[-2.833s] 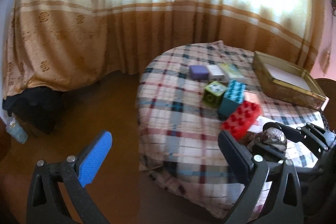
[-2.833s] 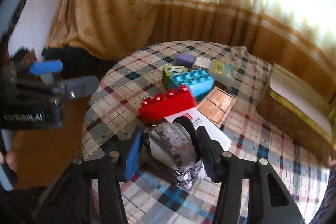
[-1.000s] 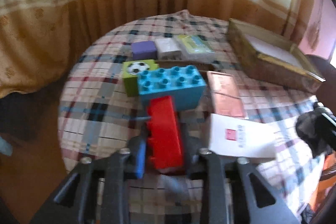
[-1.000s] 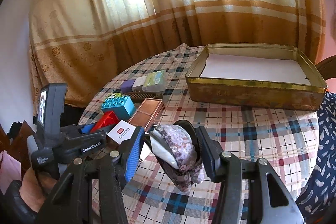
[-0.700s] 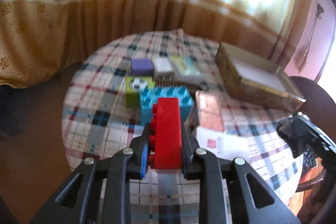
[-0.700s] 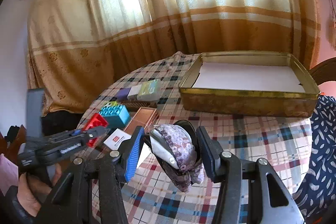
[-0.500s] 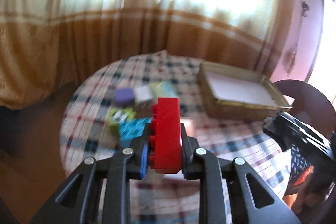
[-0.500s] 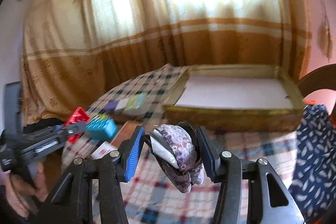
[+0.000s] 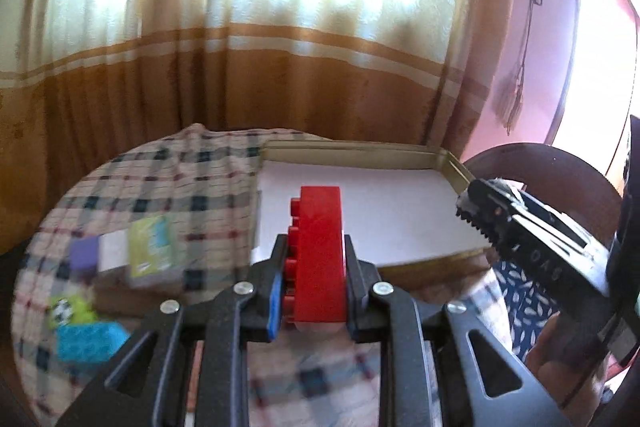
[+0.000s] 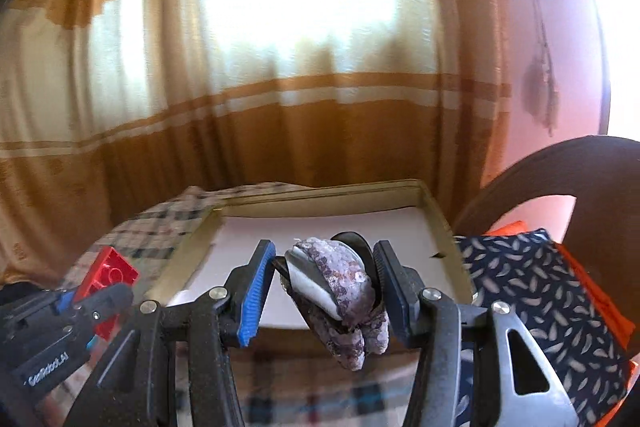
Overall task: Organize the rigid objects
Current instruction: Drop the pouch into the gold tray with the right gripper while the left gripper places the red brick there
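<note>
My left gripper (image 9: 314, 267) is shut on a red toy brick (image 9: 318, 251) and holds it in the air in front of the gold tray (image 9: 360, 149); it also shows in the right wrist view (image 10: 106, 277). My right gripper (image 10: 322, 283) is shut on a sequined purple pouch (image 10: 340, 291), held above the near edge of the gold tray (image 10: 436, 215), whose white bottom is bare. The right gripper also shows at the right of the left wrist view (image 9: 476, 203).
On the plaid tablecloth (image 9: 168, 179) at the left lie a blue brick (image 9: 88, 345), a green cube (image 9: 70, 311), a purple block (image 9: 84, 253), a white block (image 9: 112, 251) and a green packet (image 9: 152, 247). A wooden chair (image 10: 568, 171) with a dark patterned cushion (image 10: 532, 287) stands on the right. Curtains hang behind.
Both grippers have lifted and moved right towards the gold tray, carrying the red brick and the pouch. The tray now fills the middle of both views.
</note>
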{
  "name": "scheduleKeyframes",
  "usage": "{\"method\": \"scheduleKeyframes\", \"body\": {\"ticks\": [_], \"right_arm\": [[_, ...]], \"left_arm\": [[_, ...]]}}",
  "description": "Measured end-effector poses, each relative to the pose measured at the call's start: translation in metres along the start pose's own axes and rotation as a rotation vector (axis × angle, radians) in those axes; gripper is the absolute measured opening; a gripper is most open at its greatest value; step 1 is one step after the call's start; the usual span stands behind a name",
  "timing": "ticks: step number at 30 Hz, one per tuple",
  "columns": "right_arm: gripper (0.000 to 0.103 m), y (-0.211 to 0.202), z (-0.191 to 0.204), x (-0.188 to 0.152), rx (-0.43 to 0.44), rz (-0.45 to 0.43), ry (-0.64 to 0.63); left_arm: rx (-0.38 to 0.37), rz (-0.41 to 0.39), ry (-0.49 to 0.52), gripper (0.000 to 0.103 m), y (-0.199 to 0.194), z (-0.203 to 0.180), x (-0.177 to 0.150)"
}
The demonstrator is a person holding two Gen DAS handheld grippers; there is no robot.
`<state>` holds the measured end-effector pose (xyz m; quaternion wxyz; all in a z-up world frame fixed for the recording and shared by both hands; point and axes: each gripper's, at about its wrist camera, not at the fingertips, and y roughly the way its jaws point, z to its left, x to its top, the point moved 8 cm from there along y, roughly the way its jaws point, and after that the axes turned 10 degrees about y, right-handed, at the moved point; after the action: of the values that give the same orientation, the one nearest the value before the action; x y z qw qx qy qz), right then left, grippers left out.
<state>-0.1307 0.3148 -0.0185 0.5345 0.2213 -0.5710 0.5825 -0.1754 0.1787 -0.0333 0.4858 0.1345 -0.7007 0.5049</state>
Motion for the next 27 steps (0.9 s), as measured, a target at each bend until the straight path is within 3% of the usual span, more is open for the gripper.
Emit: {"method": "scheduleKeyframes", "body": {"ticks": [5, 14, 18, 19, 21, 22, 23, 25, 27], "right_arm": [[0.054, 0.028, -0.026, 0.007, -0.056, 0.024, 0.062], [0.051, 0.053, -0.036, 0.005, -0.085, 0.055, 0.064], [0.051, 0.057, -0.038, 0.003, -0.072, 0.052, 0.07], [0.052, 0.058, -0.038, 0.002, -0.062, 0.059, 0.075], [0.066, 0.057, -0.039, 0.003, -0.039, 0.066, 0.096], [0.072, 0.052, -0.041, 0.004, -0.033, 0.049, 0.116], [0.079, 0.045, -0.044, 0.006, -0.034, 0.018, 0.138], [0.085, 0.031, -0.047, 0.01, -0.033, -0.034, 0.168], [0.087, 0.018, -0.047, 0.011, -0.023, -0.07, 0.184]], "left_arm": [[-0.012, 0.042, 0.002, 0.022, 0.033, -0.019, 0.007], [-0.006, 0.1, 0.011, 0.022, 0.07, -0.034, 0.006], [0.048, 0.122, 0.047, 0.023, 0.08, -0.035, 0.002], [0.073, 0.123, 0.06, 0.028, 0.081, -0.034, 0.001], [0.093, 0.131, 0.061, 0.06, 0.077, -0.033, 0.0], [0.101, 0.121, 0.05, 0.084, 0.071, -0.031, 0.001], [0.126, 0.089, 0.037, 0.1, 0.062, -0.028, 0.003], [0.168, 0.023, 0.038, 0.103, 0.044, -0.022, 0.009], [0.171, 0.014, 0.054, 0.103, 0.035, -0.022, 0.01]]}}
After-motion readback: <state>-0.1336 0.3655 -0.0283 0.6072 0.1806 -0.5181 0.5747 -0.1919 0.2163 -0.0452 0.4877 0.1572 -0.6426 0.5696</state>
